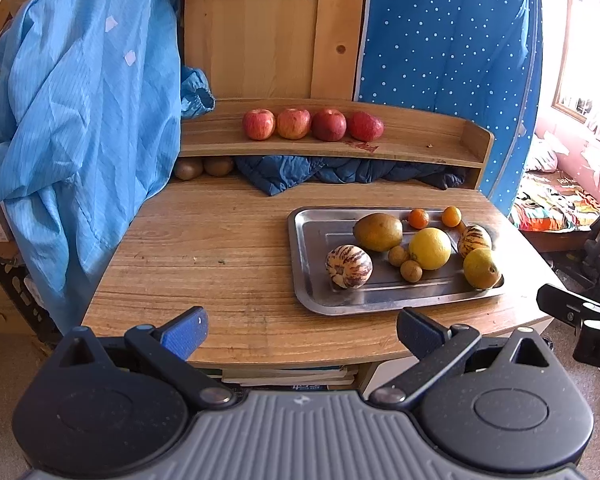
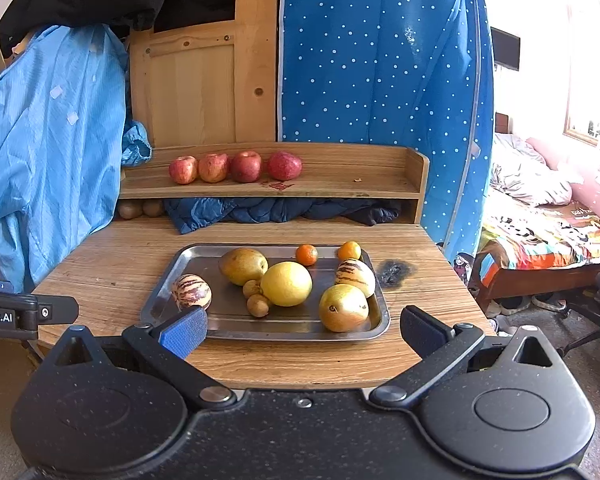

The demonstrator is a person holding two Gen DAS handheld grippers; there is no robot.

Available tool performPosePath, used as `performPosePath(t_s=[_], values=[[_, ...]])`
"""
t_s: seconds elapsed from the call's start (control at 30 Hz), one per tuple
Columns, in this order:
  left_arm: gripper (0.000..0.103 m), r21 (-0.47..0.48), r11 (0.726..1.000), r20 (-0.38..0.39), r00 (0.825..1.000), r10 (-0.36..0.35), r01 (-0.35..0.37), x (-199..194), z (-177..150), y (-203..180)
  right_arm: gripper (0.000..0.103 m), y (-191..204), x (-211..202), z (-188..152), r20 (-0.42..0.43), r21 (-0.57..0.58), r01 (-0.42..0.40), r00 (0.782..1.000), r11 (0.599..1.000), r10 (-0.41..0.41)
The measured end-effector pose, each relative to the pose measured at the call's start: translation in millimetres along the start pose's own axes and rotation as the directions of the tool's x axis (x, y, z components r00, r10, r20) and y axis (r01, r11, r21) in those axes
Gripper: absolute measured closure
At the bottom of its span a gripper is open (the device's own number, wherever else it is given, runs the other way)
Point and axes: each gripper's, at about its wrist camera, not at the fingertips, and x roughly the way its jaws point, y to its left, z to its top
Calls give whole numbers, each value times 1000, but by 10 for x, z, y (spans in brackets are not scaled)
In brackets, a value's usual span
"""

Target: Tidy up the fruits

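A steel tray (image 1: 312, 264) (image 2: 164, 292) on the wooden table holds mixed fruit: a striped melon (image 1: 348, 266) (image 2: 191, 292), a brown pear (image 1: 378, 232) (image 2: 243, 266), a yellow citrus (image 1: 430, 248) (image 2: 286, 283), a yellow-green pear (image 2: 343, 308), a second striped melon (image 2: 355, 277), two small oranges (image 2: 307, 254) and two small brown fruits (image 2: 257, 305). Several red apples (image 1: 312, 124) (image 2: 236, 167) line the upper shelf. My left gripper (image 1: 302, 334) hangs open before the table's front edge, left of the tray. My right gripper (image 2: 304, 330) hangs open at the tray's near rim. Both hold nothing.
Two brown kiwis (image 1: 203, 167) (image 2: 141, 209) lie under the shelf beside a dark blue quilted cloth (image 1: 340, 172). A light blue coat (image 1: 80, 120) hangs at the table's left edge. A dotted blue wardrobe (image 2: 380, 60) stands behind; a bed (image 2: 540, 232) and a chair are at right.
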Motion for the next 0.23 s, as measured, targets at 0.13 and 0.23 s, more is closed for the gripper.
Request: performPosePath(t_s=[0.13, 0.23], values=[[1, 2, 1000, 2, 1000, -1, 1, 8, 6, 5, 1, 0, 2, -2, -2, 0, 1, 1000, 1000, -1], [1, 2, 1000, -1, 1000, 1, -1, 15, 9, 13, 1, -3, 5, 1, -3, 0, -1, 1000, 1000, 1]])
